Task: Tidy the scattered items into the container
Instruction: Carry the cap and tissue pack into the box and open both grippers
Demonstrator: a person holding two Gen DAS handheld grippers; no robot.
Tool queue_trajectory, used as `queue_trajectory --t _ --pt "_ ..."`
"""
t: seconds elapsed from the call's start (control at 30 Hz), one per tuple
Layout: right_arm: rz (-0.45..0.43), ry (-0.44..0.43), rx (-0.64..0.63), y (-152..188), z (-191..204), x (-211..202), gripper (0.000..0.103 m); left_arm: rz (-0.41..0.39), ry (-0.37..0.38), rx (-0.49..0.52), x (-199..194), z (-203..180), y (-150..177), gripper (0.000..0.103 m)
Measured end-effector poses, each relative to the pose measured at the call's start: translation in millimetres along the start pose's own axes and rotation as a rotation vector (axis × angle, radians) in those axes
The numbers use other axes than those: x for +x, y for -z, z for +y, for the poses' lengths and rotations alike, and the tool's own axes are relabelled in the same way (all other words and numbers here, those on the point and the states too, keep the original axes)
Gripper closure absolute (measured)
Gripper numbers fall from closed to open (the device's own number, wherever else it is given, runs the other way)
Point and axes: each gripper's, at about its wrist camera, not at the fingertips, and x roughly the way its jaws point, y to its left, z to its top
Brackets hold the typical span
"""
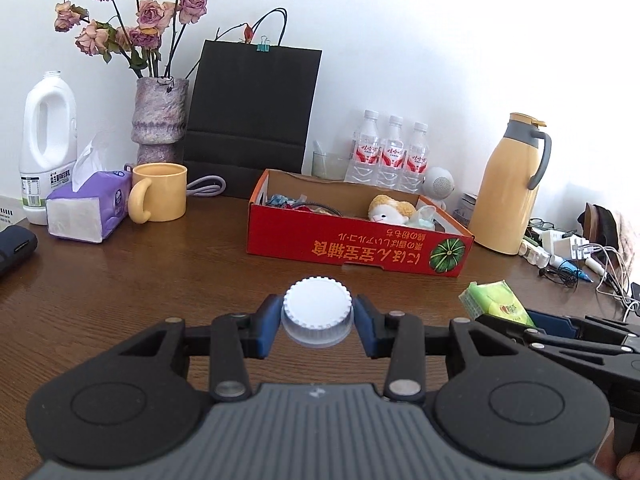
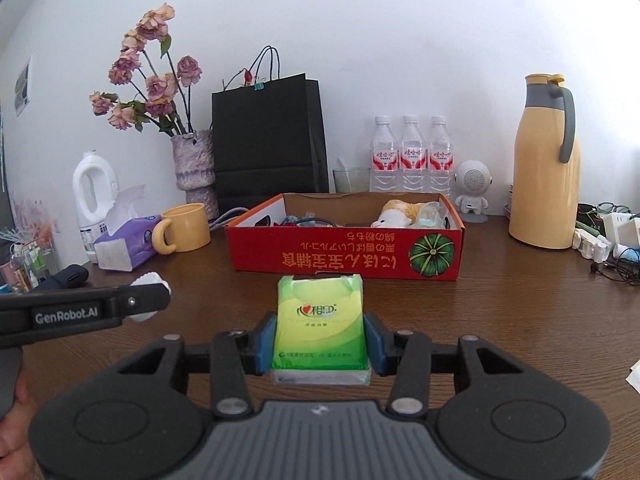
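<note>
My left gripper is clamped on a white ribbed bottle cap, its blue pads pressed to the cap's sides and the cap held clear above the brown wooden table. My right gripper grips a green pack of tissues between its blue pads, the pack standing on end with its printed face toward the camera. In the left wrist view the tissue pack and the right gripper show at about four o'clock from the cap; in the right wrist view the left gripper and its cap sit at about nine o'clock. The red cardboard box, the container, lies on the table at twelve o'clock of both grippers, apart from them, and already holds a small plush toy and other bits that I cannot make out. Behind it stand three water bottles, a black paper bag, a vase of dried roses, a yellow mug and a yellow thermos jug.
</note>
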Motion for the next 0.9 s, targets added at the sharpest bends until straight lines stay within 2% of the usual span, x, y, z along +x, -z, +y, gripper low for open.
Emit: queue_trajectory --t 0.13,0.27,0.4,0.53,0.63,0.7,0.8,0.9 --pt "-0.03 0.004 0.028 -18 -11 7 0.059 -0.03 0.065 0.026 12 -5 -22 0.062" --pt "-0.056 -0.018 0.035 -60 -26 34 0.059 -0.064 0.082 0.108 45 -9 -64 0.062" --pt "0.017 -0.063 0.059 -105 -51 86 0.058 -0.055 0.054 0.167 104 -10 -113 0.062" --pt "0.122 -0.088 0.085 -150 -75 165 0.059 0.039 0.054 0.127 187 -3 -165 0.062" --pt "0.21 -0.077 0.102 -184 -85 228 0.059 0.127 0.055 0.117 251 1 -189 0.062" --pt "0.273 -0.09 0.12 -200 -87 266 0.059 0.246 0.094 0.093 296 4 -196 0.062" --pt "0.382 -0.073 0.089 -214 -81 325 0.059 0.366 0.067 0.074 353 8 -196 0.062" --pt "0.495 -0.031 0.056 -213 -77 379 0.059 0.499 0.047 0.021 401 18 -189 0.062"
